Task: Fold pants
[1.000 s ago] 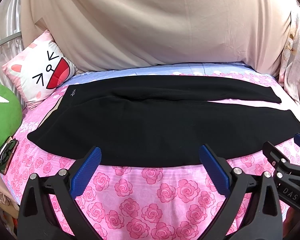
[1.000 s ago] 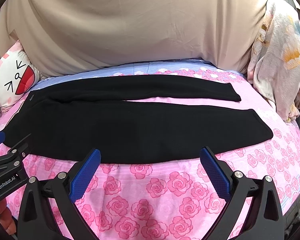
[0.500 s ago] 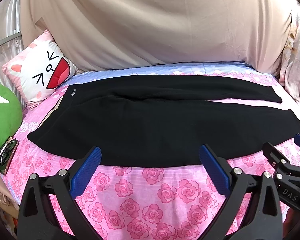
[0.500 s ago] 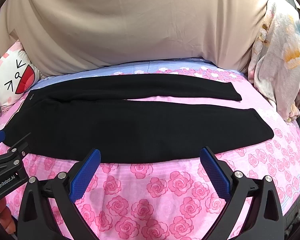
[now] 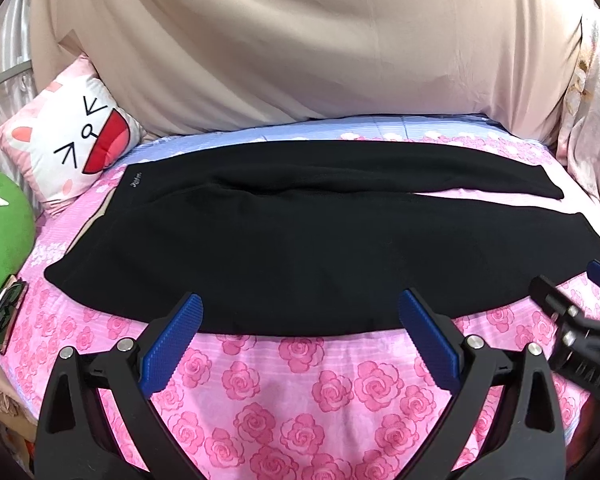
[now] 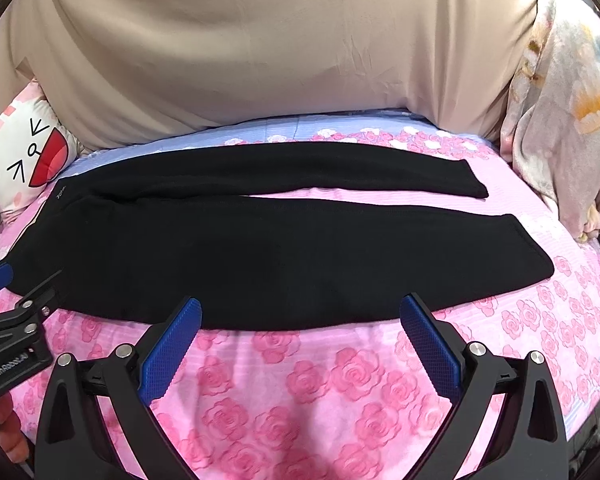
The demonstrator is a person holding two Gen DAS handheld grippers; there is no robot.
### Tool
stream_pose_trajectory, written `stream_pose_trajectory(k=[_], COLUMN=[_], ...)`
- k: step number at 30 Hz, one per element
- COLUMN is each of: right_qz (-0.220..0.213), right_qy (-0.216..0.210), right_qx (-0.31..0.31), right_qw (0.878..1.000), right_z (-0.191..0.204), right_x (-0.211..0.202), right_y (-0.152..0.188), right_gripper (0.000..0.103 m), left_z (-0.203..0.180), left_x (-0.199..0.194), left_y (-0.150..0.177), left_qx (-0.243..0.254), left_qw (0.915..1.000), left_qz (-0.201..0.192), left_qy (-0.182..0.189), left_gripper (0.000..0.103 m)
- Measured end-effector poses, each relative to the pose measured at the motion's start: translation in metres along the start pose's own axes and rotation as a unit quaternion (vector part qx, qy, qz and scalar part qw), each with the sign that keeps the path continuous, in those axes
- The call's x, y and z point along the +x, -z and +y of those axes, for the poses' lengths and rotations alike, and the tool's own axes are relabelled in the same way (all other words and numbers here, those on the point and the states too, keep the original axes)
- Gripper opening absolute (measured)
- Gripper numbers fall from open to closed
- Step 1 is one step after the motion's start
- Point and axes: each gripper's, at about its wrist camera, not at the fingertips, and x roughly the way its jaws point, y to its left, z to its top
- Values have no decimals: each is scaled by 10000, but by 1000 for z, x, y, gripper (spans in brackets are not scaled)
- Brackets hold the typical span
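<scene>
Here we are holding both grippers, left gripper and right gripper, jaws released, over black pants lying flat on the bed.

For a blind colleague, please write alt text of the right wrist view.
Black pants lie flat, legs spread apart, on a pink rose-print bedsheet. The open right gripper hovers at their near edge, the left gripper at far left.
</scene>
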Motion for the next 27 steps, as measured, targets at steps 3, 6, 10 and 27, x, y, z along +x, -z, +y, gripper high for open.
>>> stream_pose_trajectory(k=[3,6,10,27], right_qz=[1,-33,158,1225], right_qy=[131,280,402,705], right_qx=[78,235,406,773], right_qw=[9999,9993,9982,9869], right_z=[-30,-78,-144,-279], right_x=[13,32,82,273], right_y=[-14,-38,-85,-183], right_gripper=[98,98,96,80], left_z=[12,30,46,221], left_x=[12,30,55,252], left_y=[-8,-22,-41,-187], left_qx=[-106,-304,-282,-197], left_qw=[9999,9994,9989,9857], left_qz=[-29,-74,-138,748], left_qy=[-6,-126,-344,-1499], left_gripper=[97,97,97,98])
